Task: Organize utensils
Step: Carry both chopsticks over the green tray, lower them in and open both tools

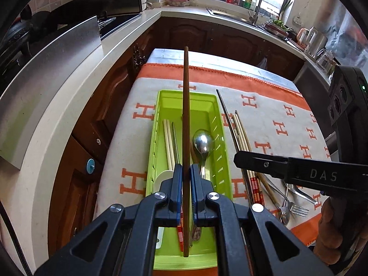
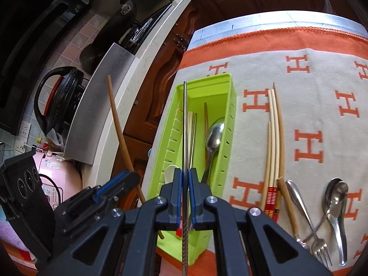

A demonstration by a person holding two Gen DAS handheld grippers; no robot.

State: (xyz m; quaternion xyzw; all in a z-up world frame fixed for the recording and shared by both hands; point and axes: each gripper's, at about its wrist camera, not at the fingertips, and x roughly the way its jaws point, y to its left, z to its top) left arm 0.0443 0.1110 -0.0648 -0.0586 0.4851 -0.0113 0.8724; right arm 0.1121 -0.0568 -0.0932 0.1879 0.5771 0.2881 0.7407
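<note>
Left gripper clamps a brown chopstick, right gripper a steel chopstick — both sticks parallel to the tray directly below, left nearer its middle.

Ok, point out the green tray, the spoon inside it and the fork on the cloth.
green tray [image 2: 231, 105], right wrist view, right wall.
spoon [image 1: 203, 141], left wrist view, bowl.
fork [image 2: 320, 249], right wrist view, tines.

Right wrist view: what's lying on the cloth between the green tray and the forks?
A bundle of pale chopsticks, plus one brown chopstick, between the green tray and the forks; right wrist view.
</note>
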